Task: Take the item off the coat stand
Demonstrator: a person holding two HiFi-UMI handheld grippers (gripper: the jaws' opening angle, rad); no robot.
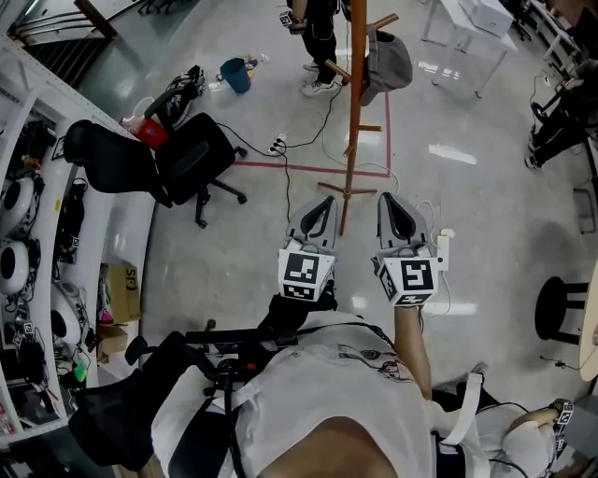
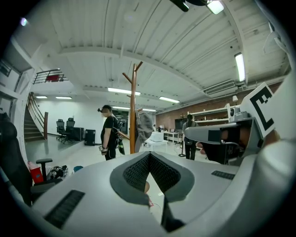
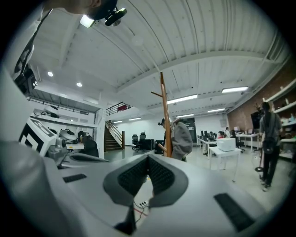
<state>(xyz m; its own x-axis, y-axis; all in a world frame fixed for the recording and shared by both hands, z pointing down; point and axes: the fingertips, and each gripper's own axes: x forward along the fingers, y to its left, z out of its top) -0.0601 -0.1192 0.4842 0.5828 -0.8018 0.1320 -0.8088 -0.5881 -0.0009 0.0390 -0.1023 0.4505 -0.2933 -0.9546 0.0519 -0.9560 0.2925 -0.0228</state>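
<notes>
You hold both grippers side by side low in front of you, above the glossy grey floor (image 1: 495, 215), both pointing toward the tall brown wooden coat stand (image 1: 355, 112). Your left gripper (image 1: 316, 213) has its dark ribbed fingers (image 2: 134, 173) closed, tips meeting, with nothing between them. Your right gripper (image 1: 397, 210) is the same: fingers (image 3: 132, 178) pressed together and empty. Neither gripper touches the stand or anything on it.

The grey cloth item (image 1: 388, 61) hangs on an upper peg of the coat stand, on the pole's right side in the head view, draping down just beside the pole. In both gripper views it shows beyond the closed fingertips, well apart from them, hanging against the pole at about mid-height.

The stand's crossed wooden feet rest on the floor just past your fingertips, near a line of red tape (image 1: 308, 170) marked on the floor. A white power strip (image 1: 277, 145) with a black cable lies on the floor left of the stand. Further left stands a black office chair (image 1: 187, 159), and beyond it a blue bucket (image 1: 235, 75). A person in black clothes (image 1: 318, 37) stands just behind the stand, and a white table (image 1: 467, 28) is off to its right.
</notes>
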